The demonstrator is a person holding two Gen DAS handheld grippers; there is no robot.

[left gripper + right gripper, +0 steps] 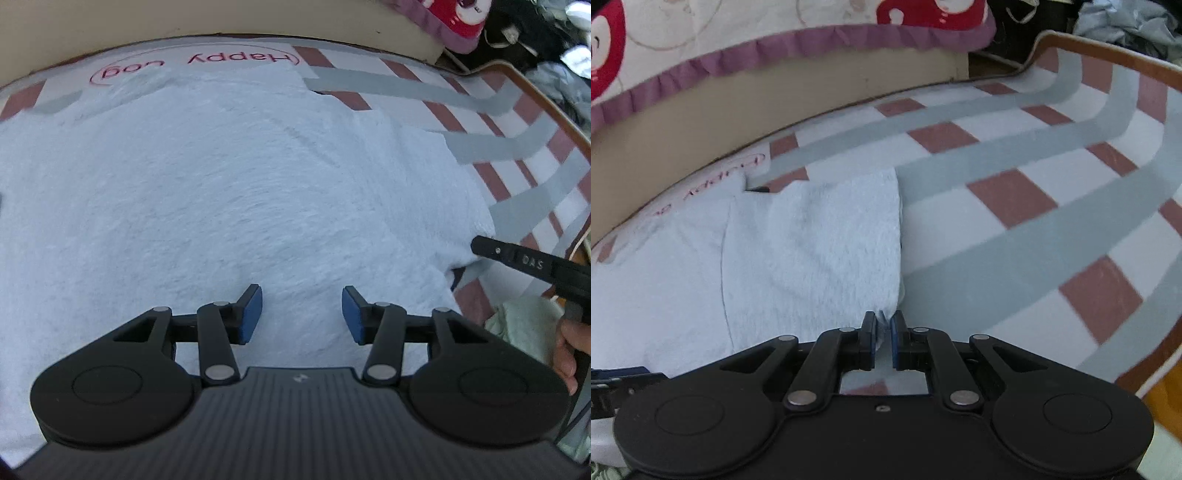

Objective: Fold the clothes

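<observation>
The pale blue garment is cut off at the left and lower edges of the left wrist view. The red lettering on the checked cloth is partly hidden beneath it and blurred.

The left gripper hovers over the pale blue garment — jaws spread wide, holding nothing.

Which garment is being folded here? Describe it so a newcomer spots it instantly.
Start from the checked mat with maroon squares and grey bands. On its left side lies the pale blue fuzzy garment, its near corner pinched by the right gripper. It alone is plain, soft and unpatterned.
</observation>
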